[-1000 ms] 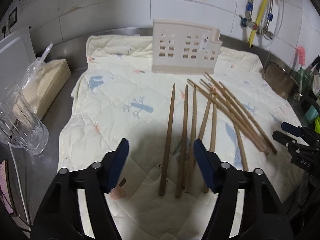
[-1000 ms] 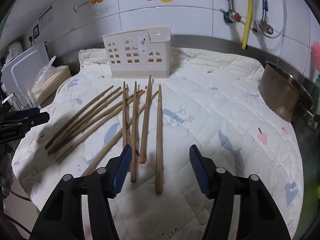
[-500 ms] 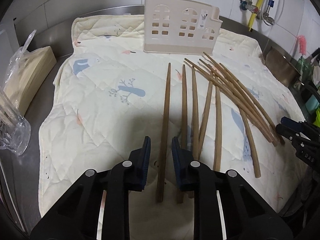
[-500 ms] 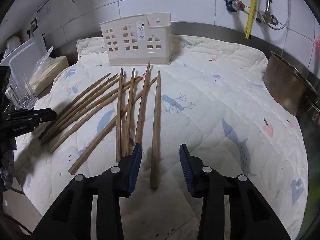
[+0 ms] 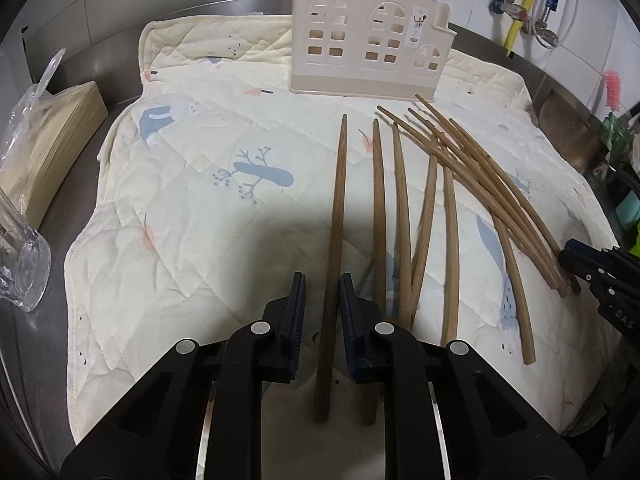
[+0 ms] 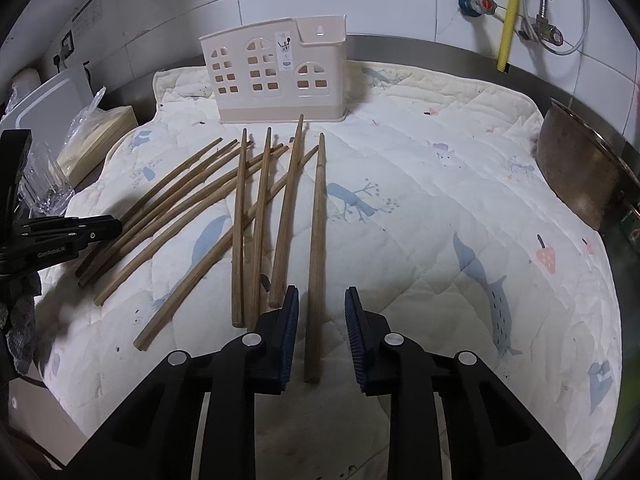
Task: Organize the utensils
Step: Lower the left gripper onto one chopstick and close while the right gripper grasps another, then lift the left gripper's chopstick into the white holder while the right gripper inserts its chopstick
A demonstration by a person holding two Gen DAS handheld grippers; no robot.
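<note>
Several brown wooden chopsticks [image 5: 404, 216] lie on a quilted cream mat [image 5: 192, 200], also in the right wrist view [image 6: 256, 220]. A beige plastic utensil holder [image 5: 368, 62] stands upright at the mat's far edge, also in the right wrist view [image 6: 276, 76]. My left gripper [image 5: 322, 316] straddles the leftmost chopstick [image 5: 338, 208], its jaws nearly closed on it, a thin gap each side. My right gripper [image 6: 320, 328] is open around the rightmost chopstick [image 6: 318, 220], with clear gaps at both pads.
A clear glass [image 5: 20, 268] and a bagged stack of paper [image 5: 44, 140] sit left of the mat. A metal bowl [image 6: 580, 176] leans at the right. Tiled wall with pipes [image 6: 508, 12] behind. The other gripper shows at the right edge [image 5: 600, 276].
Both grippers moved down and forward over the chopsticks. The left jaws narrowed from wide open to almost touching the leftmost chopstick. The right jaws narrowed around the rightmost chopstick.
</note>
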